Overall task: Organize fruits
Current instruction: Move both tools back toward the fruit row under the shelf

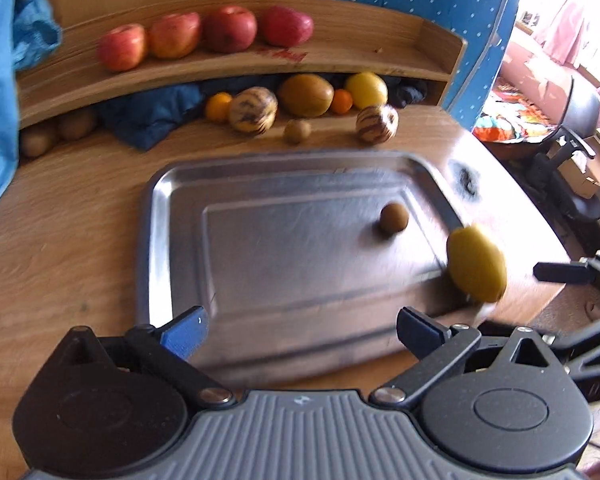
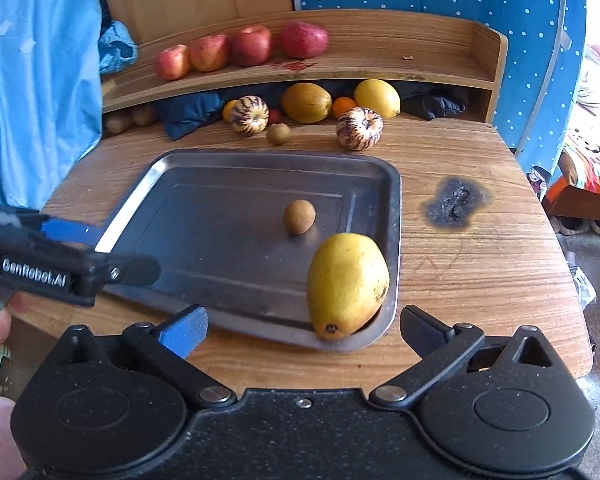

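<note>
Left wrist view: left gripper (image 1: 302, 330) hanging spread wide, holding nothing, over the near edge of the tray (image 1: 172, 216). Right wrist view: right gripper (image 2: 303, 330) spread too, empty. Mango (image 2: 346, 284) leaning on the tray's near right corner, kiwi (image 2: 299, 216) sitting inside it; maybe rolling off if bumped.

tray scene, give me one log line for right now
tray: holds kiwi + yellow mango at near right corner | left gripper: open, empty | right gripper: open, empty | apples: on shelf
</note>
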`<state>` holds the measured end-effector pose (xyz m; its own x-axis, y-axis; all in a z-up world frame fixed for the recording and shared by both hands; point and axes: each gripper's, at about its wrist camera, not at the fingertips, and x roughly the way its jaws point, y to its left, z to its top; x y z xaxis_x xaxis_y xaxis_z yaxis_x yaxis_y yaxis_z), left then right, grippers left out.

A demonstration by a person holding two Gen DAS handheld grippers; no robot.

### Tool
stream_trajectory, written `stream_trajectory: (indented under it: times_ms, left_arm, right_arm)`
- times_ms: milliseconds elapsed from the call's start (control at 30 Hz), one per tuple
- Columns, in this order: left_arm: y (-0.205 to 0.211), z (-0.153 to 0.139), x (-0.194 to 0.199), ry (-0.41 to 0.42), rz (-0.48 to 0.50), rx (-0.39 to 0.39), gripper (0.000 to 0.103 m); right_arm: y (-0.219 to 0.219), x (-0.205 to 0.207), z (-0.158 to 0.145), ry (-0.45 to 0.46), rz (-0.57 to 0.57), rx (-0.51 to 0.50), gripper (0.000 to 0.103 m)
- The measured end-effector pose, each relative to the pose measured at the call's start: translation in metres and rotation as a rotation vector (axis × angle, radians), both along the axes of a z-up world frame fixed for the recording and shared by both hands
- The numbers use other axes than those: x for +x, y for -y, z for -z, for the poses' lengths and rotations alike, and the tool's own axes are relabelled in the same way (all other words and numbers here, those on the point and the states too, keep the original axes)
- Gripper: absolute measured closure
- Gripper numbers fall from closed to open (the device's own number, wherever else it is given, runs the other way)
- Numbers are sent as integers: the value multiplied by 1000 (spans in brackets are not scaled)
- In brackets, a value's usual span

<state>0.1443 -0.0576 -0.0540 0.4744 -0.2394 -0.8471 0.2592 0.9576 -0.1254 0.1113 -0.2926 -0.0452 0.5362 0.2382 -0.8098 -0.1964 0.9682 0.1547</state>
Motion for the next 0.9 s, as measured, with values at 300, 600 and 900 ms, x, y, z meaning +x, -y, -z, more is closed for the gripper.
stream_trajectory:
  times_ms: [300,600,900]
  left_arm:
    - [-2,-4,-18,-47,-48,40,1]
    - [8,-22,-6,0,-20,80,1]
    - [18,-32,21,49,16,102,1]
  right_arm:
    - [5,-9,-7,16,-12,57,1]
    - [13,-2,-17,63,22,77,1]
    - [18,25,-21,100,77,80,1]
